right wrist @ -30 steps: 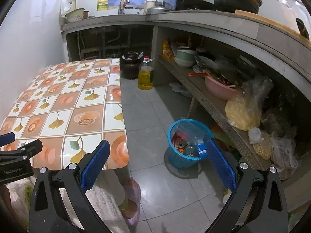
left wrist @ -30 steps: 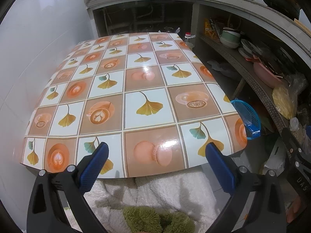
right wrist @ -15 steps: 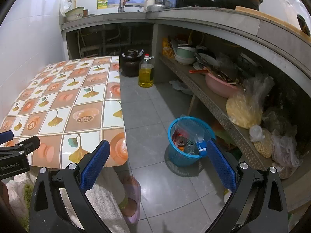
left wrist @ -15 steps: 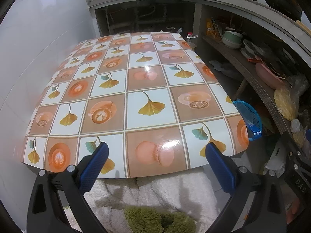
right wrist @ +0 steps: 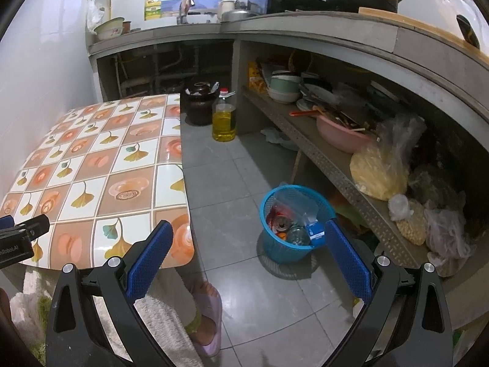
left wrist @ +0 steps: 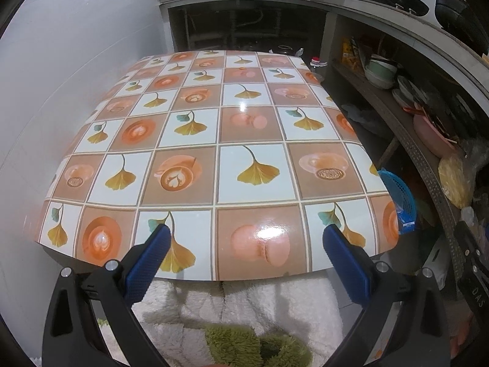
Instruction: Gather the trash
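A blue mesh waste basket [right wrist: 269, 214] stands on the grey floor tiles right of the table, holding a crushed can [right wrist: 281, 224], a clear wrapper and a blue carton [right wrist: 316, 231]. Its rim [left wrist: 397, 189] peeks past the table's right edge in the left wrist view. My left gripper [left wrist: 246, 246] hovers open over the near edge of the patterned tablecloth table [left wrist: 220, 128], nothing between its fingers. My right gripper [right wrist: 247, 243] is open above the floor, the basket just ahead between its fingers, empty. No loose trash shows on the table.
A low shelf [right wrist: 330, 159] runs along the right with bowls, a pink basin [right wrist: 339, 134] and plastic bags. An oil bottle [right wrist: 224, 119] and a dark jar [right wrist: 198, 104] stand on the floor beyond the table. A person's slippered foot [right wrist: 207, 315] is near the table's corner.
The left wrist view has risen and tilted slightly, showing more of the table's far end. The right gripper drifted a little; both stay open and empty.
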